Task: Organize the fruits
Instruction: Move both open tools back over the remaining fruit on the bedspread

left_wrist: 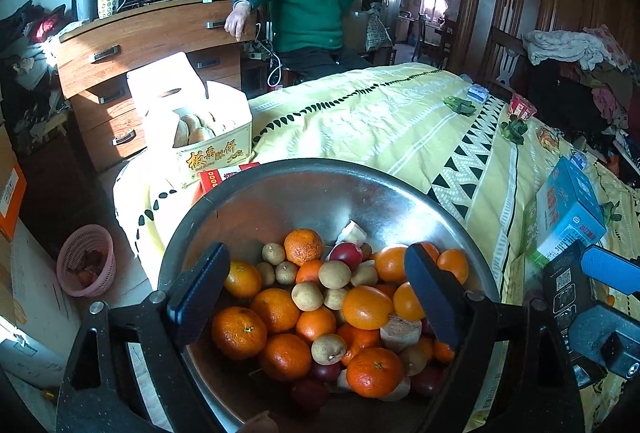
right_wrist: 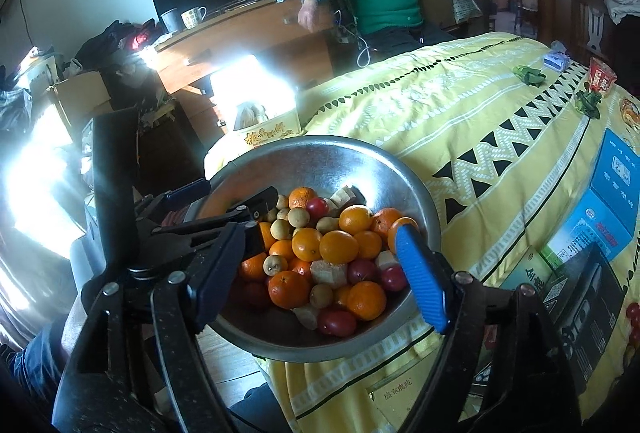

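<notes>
Fruits: mixed heap of oranges (left_wrist: 366, 307), small tan round fruits (left_wrist: 307, 295) and dark red plums (right_wrist: 337, 322), piled in a large round stainless-steel bowl (left_wrist: 280, 193) at the near corner of a yellow patterned bed cover (left_wrist: 380, 121).

Left gripper (left_wrist: 316, 293): fingers spread, empty, directly over the heap; the nearer tool.

Right gripper (right_wrist: 320, 277): fingers spread, empty, heap ahead between them.

Obscured: lower fruit layers; pale cut chunks (right_wrist: 329, 272), kind unclear.
</notes>
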The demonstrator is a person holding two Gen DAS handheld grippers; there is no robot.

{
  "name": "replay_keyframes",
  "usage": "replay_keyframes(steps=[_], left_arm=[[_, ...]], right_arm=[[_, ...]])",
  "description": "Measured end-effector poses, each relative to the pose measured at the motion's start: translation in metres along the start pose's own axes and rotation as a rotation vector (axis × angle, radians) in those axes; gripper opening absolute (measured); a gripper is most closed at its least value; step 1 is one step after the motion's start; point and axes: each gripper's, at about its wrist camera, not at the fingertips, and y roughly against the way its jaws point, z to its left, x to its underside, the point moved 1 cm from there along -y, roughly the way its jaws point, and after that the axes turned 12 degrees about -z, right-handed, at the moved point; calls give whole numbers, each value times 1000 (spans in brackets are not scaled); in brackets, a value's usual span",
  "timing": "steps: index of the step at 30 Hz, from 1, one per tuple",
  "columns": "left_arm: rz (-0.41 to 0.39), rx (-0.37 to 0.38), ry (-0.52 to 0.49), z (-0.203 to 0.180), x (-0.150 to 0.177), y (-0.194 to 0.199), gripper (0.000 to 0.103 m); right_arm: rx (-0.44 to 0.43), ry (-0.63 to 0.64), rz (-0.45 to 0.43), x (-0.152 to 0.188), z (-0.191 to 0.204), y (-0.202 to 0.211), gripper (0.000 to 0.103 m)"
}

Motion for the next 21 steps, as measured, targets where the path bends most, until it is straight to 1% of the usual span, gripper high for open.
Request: replay_keyframes(steps=[8, 15, 17, 21], left_arm=[[-35, 4, -37, -19, -8, 15, 91], [-47, 46, -70, -49, -10, 27, 91], [-51, 59, -78, -58, -11, 31, 98], [-66, 102, -95, -82, -13, 42, 99]], right_arm=[[19, -5, -31, 2, -8, 23, 79], [66, -33, -68, 9, -27, 52, 79], [86, -44, -78, 11, -34, 62, 79], [137, -72, -111, 14, -50, 89, 80]])
